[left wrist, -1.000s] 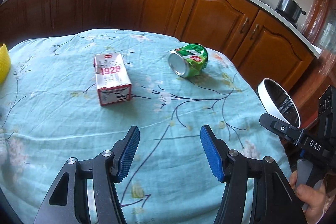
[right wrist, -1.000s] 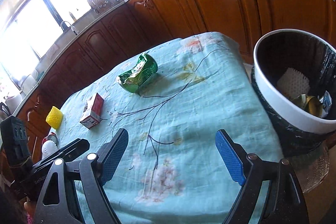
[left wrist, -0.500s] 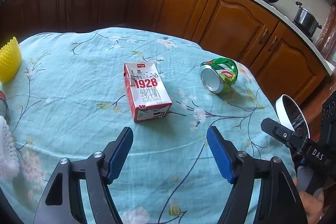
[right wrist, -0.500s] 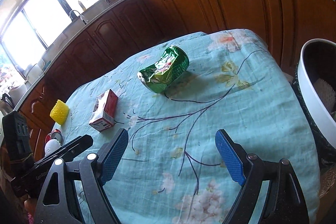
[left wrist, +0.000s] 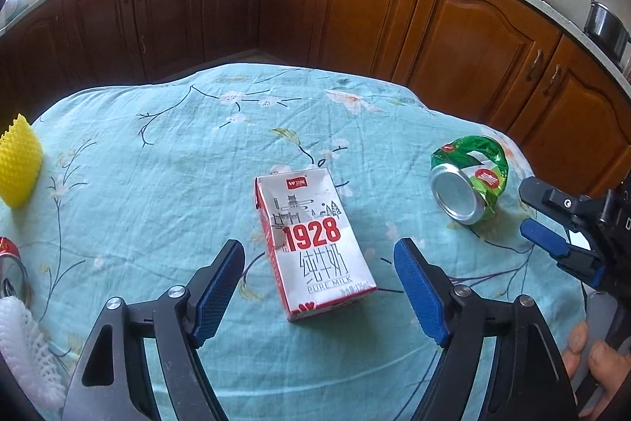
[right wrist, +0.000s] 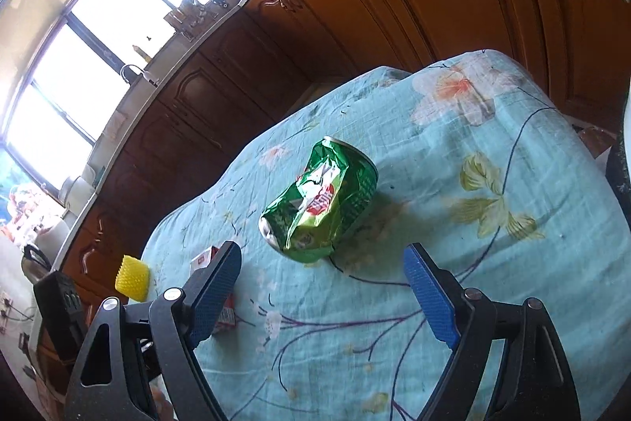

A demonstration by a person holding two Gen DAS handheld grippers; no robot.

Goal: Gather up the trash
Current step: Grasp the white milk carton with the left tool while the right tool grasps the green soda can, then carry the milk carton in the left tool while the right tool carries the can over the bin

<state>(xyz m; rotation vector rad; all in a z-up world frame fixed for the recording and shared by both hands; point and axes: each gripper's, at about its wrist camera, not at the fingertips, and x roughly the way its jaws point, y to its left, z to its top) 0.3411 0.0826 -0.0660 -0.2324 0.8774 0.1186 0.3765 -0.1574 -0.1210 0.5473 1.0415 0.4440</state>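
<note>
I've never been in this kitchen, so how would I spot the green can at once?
Find the table under the pale blue flowered cloth. The green can lies on its side there, toward the wooden cabinets, right of the white milk carton. It is the only crumpled metal thing, shiny green, with a round silver end.

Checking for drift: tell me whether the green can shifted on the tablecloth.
No. The green can lies by the same branch print on the tablecloth; only the cameras approached.

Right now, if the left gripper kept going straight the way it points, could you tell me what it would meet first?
Most likely the milk carton: it lies on the tablecloth centred ahead of the open left gripper, with nothing in between. Depth is hard to judge.
</note>
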